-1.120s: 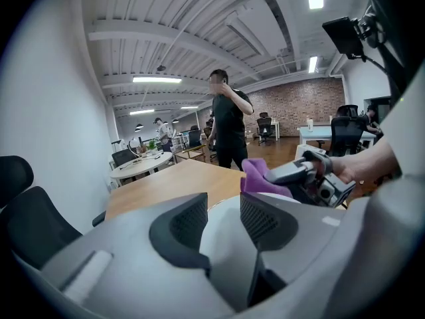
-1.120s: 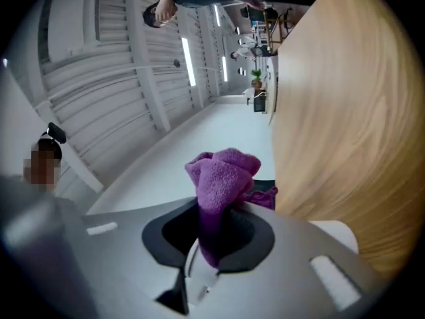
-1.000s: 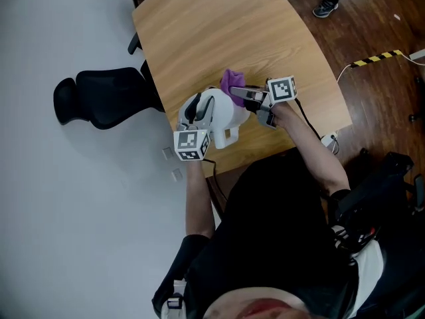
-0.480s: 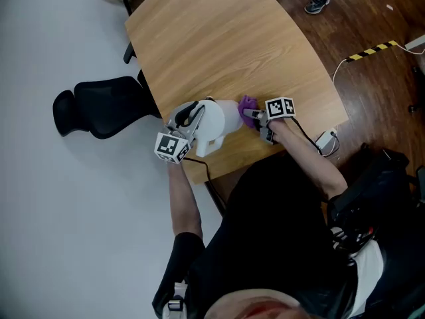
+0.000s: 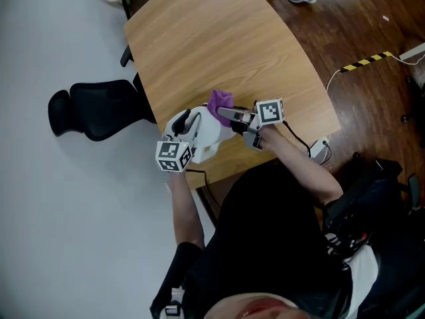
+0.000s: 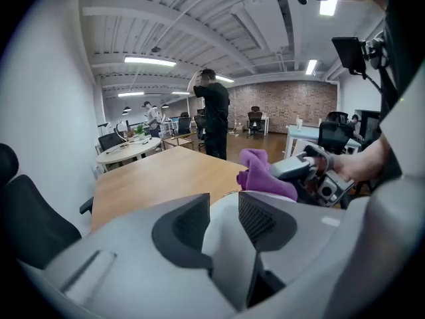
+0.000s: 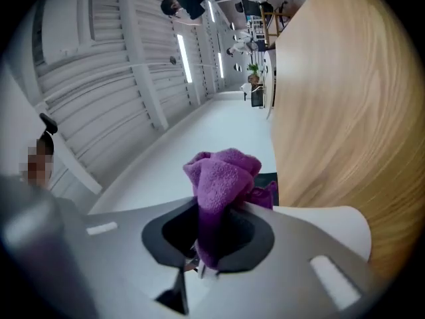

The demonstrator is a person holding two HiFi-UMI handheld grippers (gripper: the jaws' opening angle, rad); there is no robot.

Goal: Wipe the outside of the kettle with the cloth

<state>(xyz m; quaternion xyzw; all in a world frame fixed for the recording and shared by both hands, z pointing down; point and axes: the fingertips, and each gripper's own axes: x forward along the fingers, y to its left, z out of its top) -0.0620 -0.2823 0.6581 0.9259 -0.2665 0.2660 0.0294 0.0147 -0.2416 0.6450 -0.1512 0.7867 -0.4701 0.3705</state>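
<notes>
Mid-frame, your right gripper (image 5: 224, 113) pinches the purple cloth (image 5: 219, 100) just above the white kettle (image 5: 210, 135). Your left gripper (image 5: 188, 122), jaws just eased wider, clasps the kettle, which the grippers largely hide.

We wear a black top (image 5: 279, 244) with black sleeves. Our right gripper (image 5: 224, 113) has a pale grey shell, dark pads (image 7: 171, 232), a white cube (image 5: 269, 111) with black square markers, and a black cable (image 5: 297, 133).
</notes>
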